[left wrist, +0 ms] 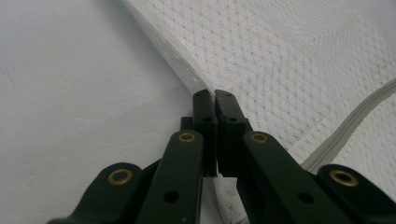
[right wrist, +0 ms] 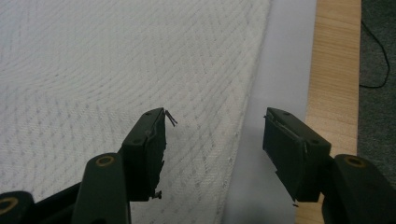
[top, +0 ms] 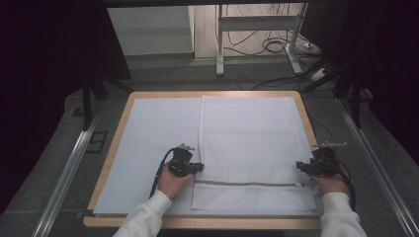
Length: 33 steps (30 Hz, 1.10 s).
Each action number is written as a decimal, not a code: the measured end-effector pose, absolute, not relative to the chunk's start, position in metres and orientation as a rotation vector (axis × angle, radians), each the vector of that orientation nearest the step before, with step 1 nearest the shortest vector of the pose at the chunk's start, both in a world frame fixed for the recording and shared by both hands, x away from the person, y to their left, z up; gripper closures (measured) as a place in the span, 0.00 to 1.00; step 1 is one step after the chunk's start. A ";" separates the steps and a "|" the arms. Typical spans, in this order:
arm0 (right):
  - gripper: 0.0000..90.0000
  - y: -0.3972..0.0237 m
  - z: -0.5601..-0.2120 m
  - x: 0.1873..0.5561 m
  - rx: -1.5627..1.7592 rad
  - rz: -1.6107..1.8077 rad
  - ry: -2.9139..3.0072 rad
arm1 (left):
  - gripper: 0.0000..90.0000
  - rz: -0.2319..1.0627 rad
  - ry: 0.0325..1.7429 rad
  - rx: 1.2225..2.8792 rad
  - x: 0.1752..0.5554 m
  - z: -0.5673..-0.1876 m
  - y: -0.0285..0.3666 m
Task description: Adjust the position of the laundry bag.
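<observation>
**Mesh bag: left edge pinched, right edge not yet gripped**

Near edge first: left gripper (top: 199,167) has its jaws pressed together on the left hem of the white mesh bag (top: 247,143), beside the grey zipper (top: 247,184). Right gripper (right wrist: 215,135) stands spread, straddling the bag's right hem without pinching it. Bag lies flat on the pale mat (top: 158,138), right of centre on the wooden table (top: 113,143). Judged early: right grip and any fold or lift remain

A wooden table (top: 111,163) carries a pale grey mat (top: 148,143) that covers most of its top. Beyond its far edge stands a white metal frame (top: 257,24) on grey floor, with black cables (top: 276,47) coiled beneath it. Metal rails (top: 66,173) flank the table.
</observation>
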State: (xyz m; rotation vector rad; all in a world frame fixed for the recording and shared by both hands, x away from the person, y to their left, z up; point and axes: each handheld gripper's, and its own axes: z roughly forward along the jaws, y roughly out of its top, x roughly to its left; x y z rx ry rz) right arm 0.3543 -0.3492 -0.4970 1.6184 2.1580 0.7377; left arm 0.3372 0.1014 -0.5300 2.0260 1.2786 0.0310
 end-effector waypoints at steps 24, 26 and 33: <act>0.80 -0.339 -0.500 0.356 1.554 0.644 2.191 | 0.99 0.041 1.280 2.021 0.336 -0.528 0.101; 0.85 -0.338 -0.500 0.356 1.541 0.620 2.188 | 0.99 0.040 1.279 2.020 0.337 -0.528 0.101; 0.95 -0.336 -0.500 0.357 1.521 0.624 2.199 | 0.99 0.043 1.278 2.017 0.336 -0.528 0.101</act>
